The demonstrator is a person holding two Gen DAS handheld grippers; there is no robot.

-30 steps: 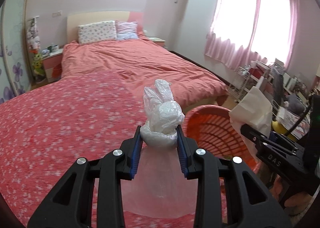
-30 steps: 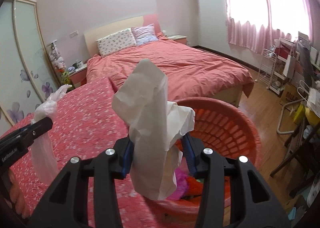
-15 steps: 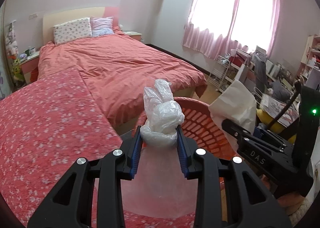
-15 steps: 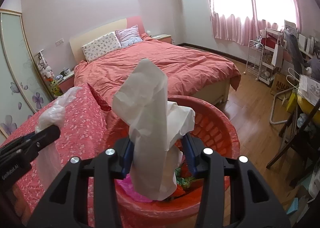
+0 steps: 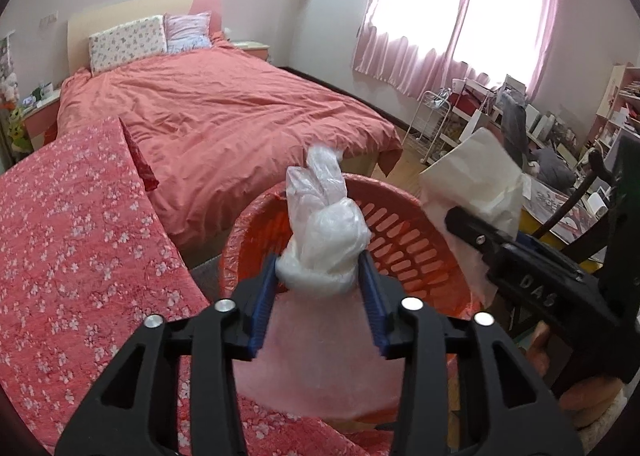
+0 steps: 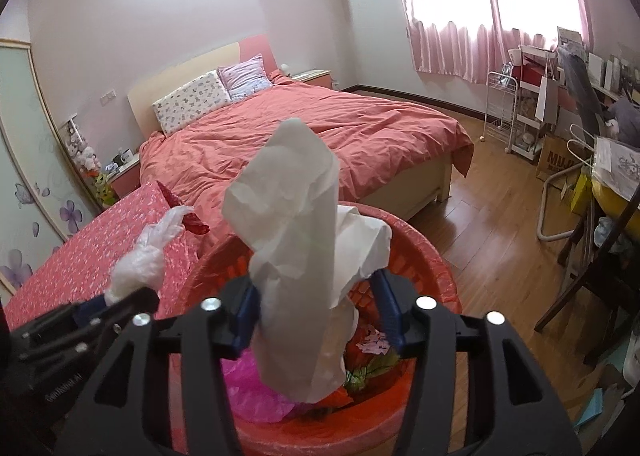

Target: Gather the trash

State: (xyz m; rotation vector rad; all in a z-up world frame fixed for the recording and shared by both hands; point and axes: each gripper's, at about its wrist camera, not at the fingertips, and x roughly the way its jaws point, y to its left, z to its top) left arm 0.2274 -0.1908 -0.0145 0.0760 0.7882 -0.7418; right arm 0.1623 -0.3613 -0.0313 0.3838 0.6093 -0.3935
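Bedroom, pink walls, bed point(image 5: 224, 120) with red cover behind, wood floor to the right.

Trash: plastic wad point(image 5: 324, 240) sits between the pads of the left tool point(image 5: 320, 296), directly above the red bin point(image 5: 404, 224). Tissue point(image 6: 296, 256) stands between the pads of the right tool point(image 6: 316, 316), also above the bin point(image 6: 436, 276).

Both tools' jaws are opening right now. Left: the wad is between the pads and looks just touched on both sides, barely pinched. Right: a gap shows at the right pad, the tissue leans on the left one, so it's released or near it.

Step, as I read it: the drop, both pieces being let go over the bin at once. Next move calls for spreading the jaws wider so both fall clear, maybe a small shake if plastic or paper clings to a pad, then pulling back for more trash.

Bin contents in the right view: pink plastic film point(image 6: 252, 388), some green and red wrapper scraps, a bit of printed paper; it has slotted sides and looks partly full. The flowered red surface point(image 5: 80, 256) lies just beside the bin on the left, with no loose trash visible on it.

Cluttered shelves and a white rack point(image 6: 504, 112) stand by the window.
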